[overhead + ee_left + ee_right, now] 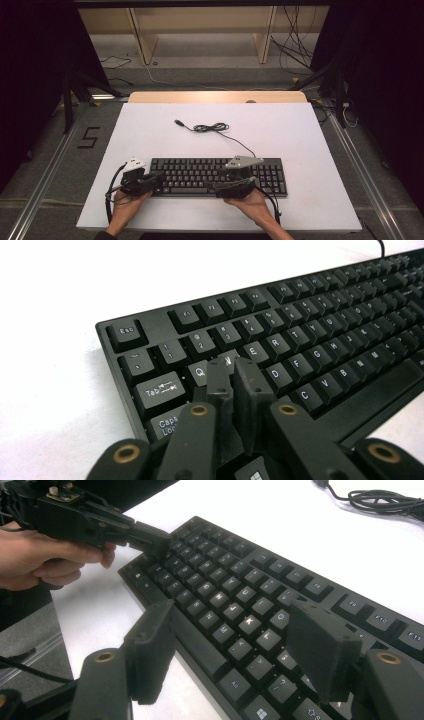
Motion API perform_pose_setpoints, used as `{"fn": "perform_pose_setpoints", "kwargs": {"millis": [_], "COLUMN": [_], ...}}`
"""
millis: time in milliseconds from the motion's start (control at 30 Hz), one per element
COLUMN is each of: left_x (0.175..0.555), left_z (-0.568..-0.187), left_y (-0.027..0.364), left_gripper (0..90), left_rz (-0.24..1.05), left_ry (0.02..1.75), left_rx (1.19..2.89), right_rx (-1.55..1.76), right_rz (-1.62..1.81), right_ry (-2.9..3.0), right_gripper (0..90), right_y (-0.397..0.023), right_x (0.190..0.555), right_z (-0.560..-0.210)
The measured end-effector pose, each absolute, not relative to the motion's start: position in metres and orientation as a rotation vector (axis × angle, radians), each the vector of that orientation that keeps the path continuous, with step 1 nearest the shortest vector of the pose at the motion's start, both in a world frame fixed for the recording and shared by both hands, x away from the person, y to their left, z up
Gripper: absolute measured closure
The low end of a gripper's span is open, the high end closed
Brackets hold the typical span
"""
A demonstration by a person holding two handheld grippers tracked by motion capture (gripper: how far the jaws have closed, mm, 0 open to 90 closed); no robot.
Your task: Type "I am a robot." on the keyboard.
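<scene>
Black keyboard [220,176] lay near the white table's [150,130] front edge, left gripper [234,371] pinched together over the W key, legible from its own camera, right gripper [235,647] spread wide above the keys, coiled cable [212,128] behind.

The white surface [300,135] has a pale wooden edge at 12 o'clock. Beyond it stands a light wooden shelf frame [200,30] on grey floor [210,75], with loose cables [295,50] at 1 o'clock. Dark curtains [30,75] flank both sides.
</scene>
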State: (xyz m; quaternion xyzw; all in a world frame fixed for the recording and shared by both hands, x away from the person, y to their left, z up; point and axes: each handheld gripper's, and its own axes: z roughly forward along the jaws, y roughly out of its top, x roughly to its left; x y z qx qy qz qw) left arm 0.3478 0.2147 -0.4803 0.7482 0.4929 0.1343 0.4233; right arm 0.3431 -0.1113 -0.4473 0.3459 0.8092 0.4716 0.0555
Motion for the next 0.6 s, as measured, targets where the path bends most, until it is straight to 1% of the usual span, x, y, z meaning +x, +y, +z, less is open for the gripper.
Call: {"fn": "perform_pose_setpoints", "kwargs": {"millis": [167, 400, 600], "left_x": [0.345, 0.340, 0.337], "left_z": [-0.476, -0.472, -0.470], "left_y": [0.217, 0.219, 0.218], "left_gripper": [79.0, 66.1, 57.1], "left_rz": [0.327, 0.305, 0.290], "left_ry": [1.230, 1.207, 1.196], "left_rx": [1.836, 1.811, 1.799], "right_rx": [1.048, 1.049, 1.044], "right_rz": [1.435, 1.435, 1.435], "right_ry": [2.459, 2.452, 2.459], "right_gripper": [36.9, 36.8, 36.5], "right_y": [-0.111, -0.110, -0.108], "right_x": [0.343, 0.344, 0.344], "right_z": [-0.446, -0.447, -0.448]}}
